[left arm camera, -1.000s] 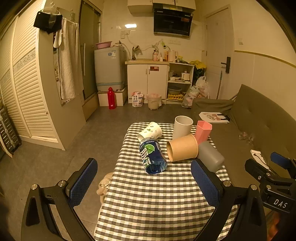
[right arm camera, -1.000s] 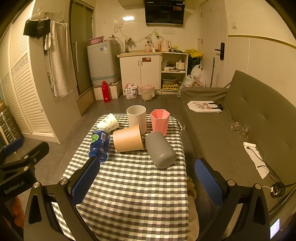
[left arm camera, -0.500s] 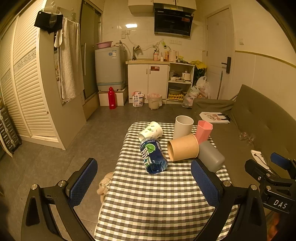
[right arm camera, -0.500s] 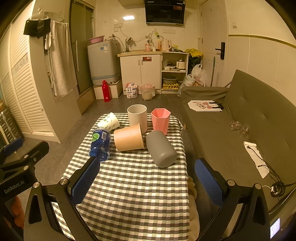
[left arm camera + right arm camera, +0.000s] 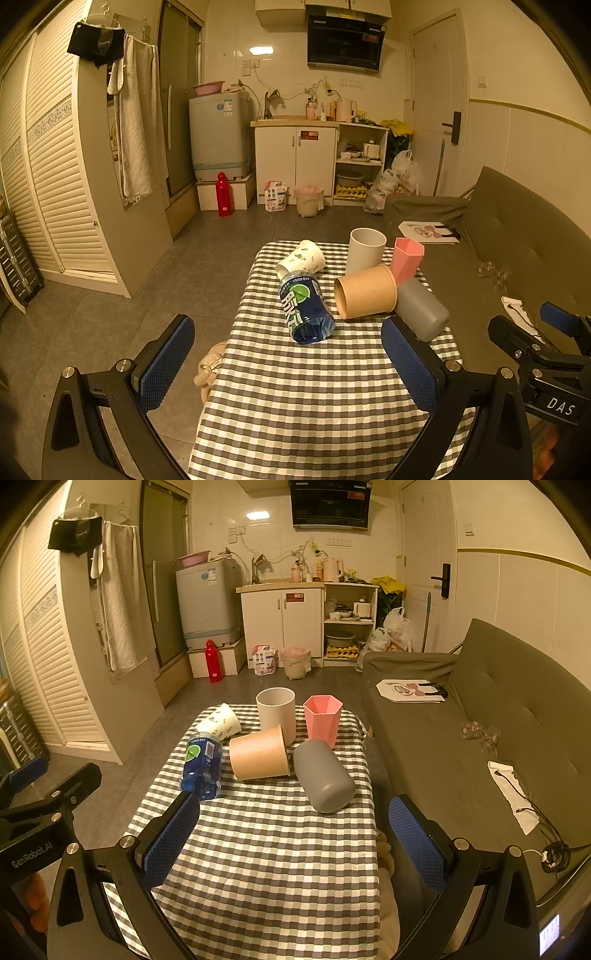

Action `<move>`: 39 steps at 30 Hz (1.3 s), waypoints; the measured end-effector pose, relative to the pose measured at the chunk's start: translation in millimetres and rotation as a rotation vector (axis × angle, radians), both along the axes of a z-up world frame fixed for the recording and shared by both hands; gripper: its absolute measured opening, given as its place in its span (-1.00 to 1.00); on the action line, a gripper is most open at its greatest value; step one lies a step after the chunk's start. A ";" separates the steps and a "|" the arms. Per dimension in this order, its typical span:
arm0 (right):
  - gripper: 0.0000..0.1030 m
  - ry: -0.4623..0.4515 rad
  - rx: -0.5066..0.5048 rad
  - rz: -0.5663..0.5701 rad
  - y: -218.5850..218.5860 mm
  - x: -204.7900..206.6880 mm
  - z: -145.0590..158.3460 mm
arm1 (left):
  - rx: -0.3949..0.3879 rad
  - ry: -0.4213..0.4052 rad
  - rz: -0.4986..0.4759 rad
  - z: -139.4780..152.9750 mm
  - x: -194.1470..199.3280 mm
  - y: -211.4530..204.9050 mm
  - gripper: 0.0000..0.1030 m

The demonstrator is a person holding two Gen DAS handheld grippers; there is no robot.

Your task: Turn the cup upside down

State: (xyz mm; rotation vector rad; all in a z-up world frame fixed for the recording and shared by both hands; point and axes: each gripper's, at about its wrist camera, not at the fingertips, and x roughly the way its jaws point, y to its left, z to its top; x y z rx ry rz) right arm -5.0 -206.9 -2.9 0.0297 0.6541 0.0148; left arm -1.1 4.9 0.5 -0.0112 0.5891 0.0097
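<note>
The cups sit close together at the far end of the counter, which has a checked cloth on it. The beige cup and the pink cup stand up with their mouths open to the top. The tan cup, the grey cup, the white cup with green spots and the blue cup all lie on their sides. The tan cup touches the beige cup and the grey cup.

The left hand-held gripper is wide open and holds nothing. The right hand-held gripper is wide open too, and empty. Both hang over the near end of the counter, well apart from the cups.

No cup has been turned over yet, I think. It is hard to tell which cup is meant.

What could go wrong? The cups are packed tight, so a finger reaching for one may bump the next one. The cups on their sides are round and could roll. The grey cup lies near the right edge and might roll off. A hard squeeze could also bend a paper cup.
</note>
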 end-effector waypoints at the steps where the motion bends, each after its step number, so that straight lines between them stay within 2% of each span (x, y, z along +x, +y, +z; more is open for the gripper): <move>1: 1.00 0.000 0.000 0.000 1.4 -0.3 1.1 | 0.000 0.000 -0.001 0.0 0.0 0.0 1.00; 32: 1.00 0.007 0.006 0.017 5.3 6.1 -3.3 | 0.003 0.013 0.006 -9.1 -0.5 4.5 1.00; 39: 1.00 0.024 0.004 0.029 5.3 18.0 -7.3 | 0.010 0.039 0.003 -15.3 20.8 5.0 1.00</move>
